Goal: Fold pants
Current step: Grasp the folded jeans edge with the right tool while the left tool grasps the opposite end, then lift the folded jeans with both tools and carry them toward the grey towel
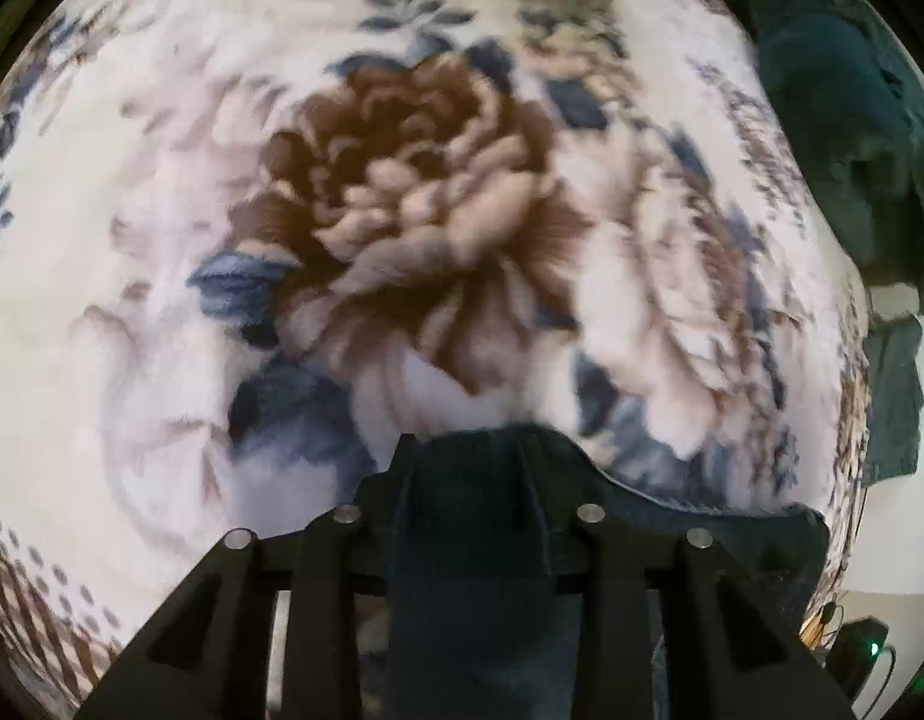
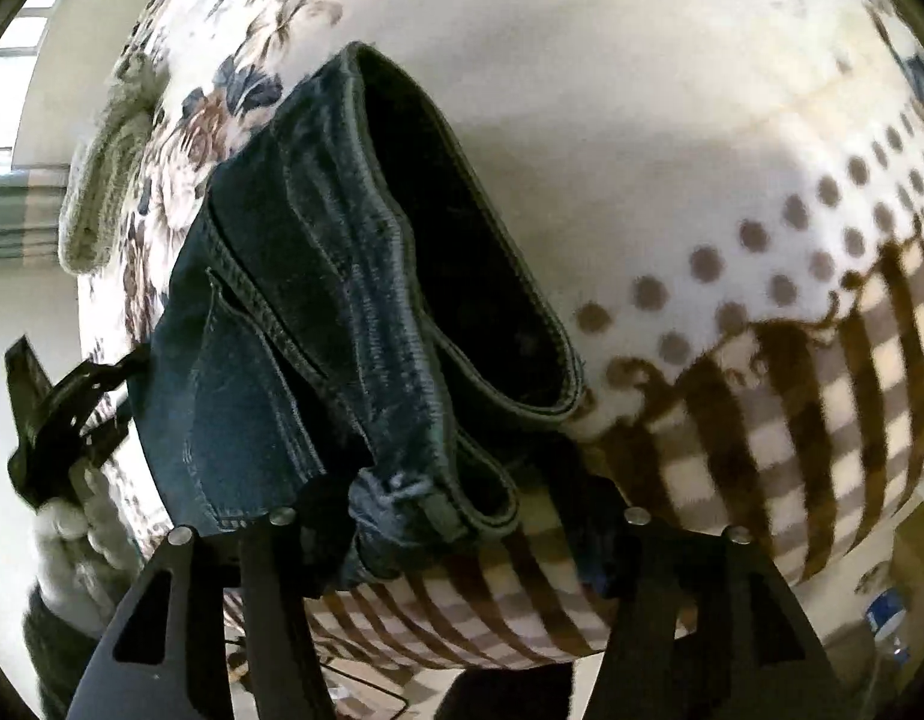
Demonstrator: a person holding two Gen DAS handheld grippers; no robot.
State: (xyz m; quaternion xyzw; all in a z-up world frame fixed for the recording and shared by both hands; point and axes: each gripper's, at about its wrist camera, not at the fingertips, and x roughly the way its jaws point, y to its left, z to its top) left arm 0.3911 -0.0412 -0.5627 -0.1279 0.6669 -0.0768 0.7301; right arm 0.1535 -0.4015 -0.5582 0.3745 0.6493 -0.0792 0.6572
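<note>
On the floral blanket (image 1: 162, 252), jeans (image 2: 318, 276) are pinched by the left gripper (image 1: 468, 480); the right gripper (image 2: 462, 516) is half-open, denim unclamped, so the fold could be dragged askew.

pants (image 2: 318, 312): one pair, dark blue denim, lying on the blanket
blanket (image 2: 672, 120): one, pale, with flowers, dots and a check border
large brown flowers (image 1: 414, 204): two in the left wrist view, one dark and one paler beside it
grippers: two, the left gripper (image 1: 471, 480) and the right gripper (image 2: 456, 516)
fingers per gripper: two
dark green cloths (image 1: 846, 138): at least two pieces at the right edge of the blanket; exact number I cannot tell
grey-green fuzzy thing (image 2: 105, 180): one, at the far edge of the blanket
bottle (image 2: 888, 624): one, beyond the blanket's near corner
</note>
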